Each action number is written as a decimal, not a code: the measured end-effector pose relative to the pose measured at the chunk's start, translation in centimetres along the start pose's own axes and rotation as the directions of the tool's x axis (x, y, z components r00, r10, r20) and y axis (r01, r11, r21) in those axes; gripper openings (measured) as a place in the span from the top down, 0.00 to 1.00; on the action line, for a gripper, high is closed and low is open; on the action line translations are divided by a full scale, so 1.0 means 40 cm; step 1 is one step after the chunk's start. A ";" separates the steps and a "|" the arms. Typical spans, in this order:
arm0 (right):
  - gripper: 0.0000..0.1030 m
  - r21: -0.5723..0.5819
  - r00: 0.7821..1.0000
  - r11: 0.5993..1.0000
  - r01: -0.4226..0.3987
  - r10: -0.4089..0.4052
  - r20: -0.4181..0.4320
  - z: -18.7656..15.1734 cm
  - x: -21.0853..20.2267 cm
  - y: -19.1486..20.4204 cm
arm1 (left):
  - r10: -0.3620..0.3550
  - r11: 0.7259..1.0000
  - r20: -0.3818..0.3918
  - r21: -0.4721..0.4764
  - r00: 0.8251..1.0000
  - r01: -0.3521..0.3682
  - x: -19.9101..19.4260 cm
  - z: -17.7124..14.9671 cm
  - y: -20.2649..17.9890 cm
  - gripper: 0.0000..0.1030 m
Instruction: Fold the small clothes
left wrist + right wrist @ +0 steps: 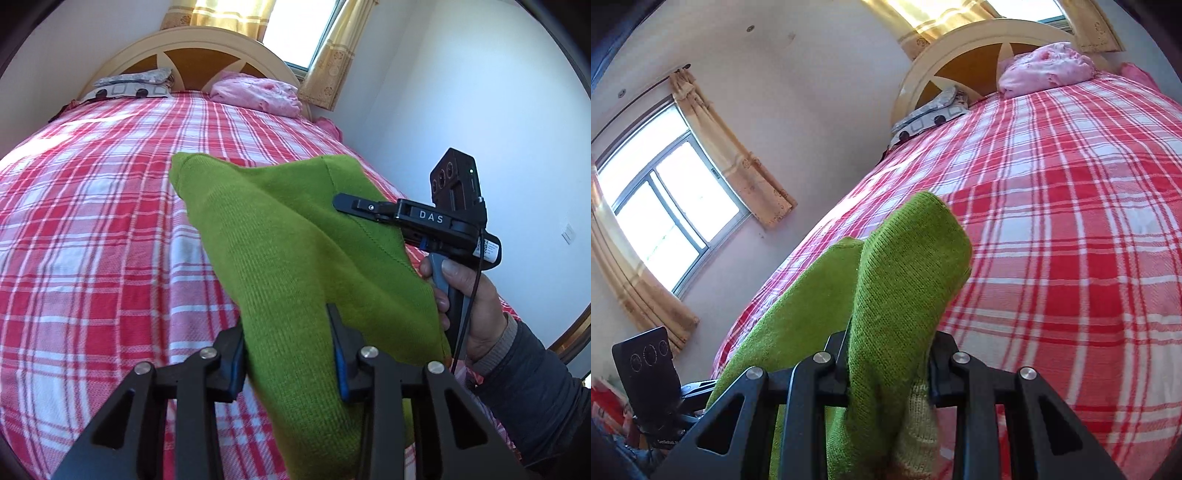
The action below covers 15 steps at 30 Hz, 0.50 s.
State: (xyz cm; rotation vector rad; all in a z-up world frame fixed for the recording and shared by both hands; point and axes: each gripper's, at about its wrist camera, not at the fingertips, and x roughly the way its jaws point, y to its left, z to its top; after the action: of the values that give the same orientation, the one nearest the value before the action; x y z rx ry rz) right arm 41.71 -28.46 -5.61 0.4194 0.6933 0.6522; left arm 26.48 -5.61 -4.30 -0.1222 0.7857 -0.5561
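Note:
A small green knit garment (280,236) hangs lifted above the red plaid bed (110,206), stretched between both grippers. My left gripper (288,354) is shut on its near edge, the cloth bunched between the fingers. My right gripper (354,206) shows in the left wrist view at the right, shut on the garment's far edge. In the right wrist view the green garment (901,280) fills the space between my right gripper's (890,354) fingers and drapes forward over them. A pale yellow-green ribbed hem (919,417) shows under it.
The plaid bedspread (1071,229) spreads wide below. A pink bundle of bedding (258,92) and a grey patterned pillow (129,85) lie by the wooden headboard (199,55). A white wall (461,92) runs along the bed's right side. Curtained windows (665,206) are behind.

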 end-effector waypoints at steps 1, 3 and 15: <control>0.72 -0.003 1.000 1.000 -0.005 0.005 -0.004 -0.001 0.010 0.012 | 0.009 1.000 0.003 -0.002 1.000 -0.009 -0.006 0.000 0.006 0.63; 0.72 -0.002 1.000 1.000 -0.015 0.015 -0.013 -0.005 0.033 0.037 | 0.024 1.000 0.007 -0.008 1.000 -0.024 -0.023 -0.003 0.019 0.63; 0.72 -0.042 0.997 0.997 -0.060 0.058 -0.054 -0.007 0.140 0.162 | 0.092 0.995 0.041 -0.039 0.995 -0.090 -0.113 -0.029 0.103 0.63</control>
State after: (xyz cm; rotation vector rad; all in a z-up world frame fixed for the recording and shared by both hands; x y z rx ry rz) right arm 42.14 -19.94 -4.74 0.3844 0.7172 0.7351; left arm 24.86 0.33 -3.50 -0.1316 0.7569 -0.4512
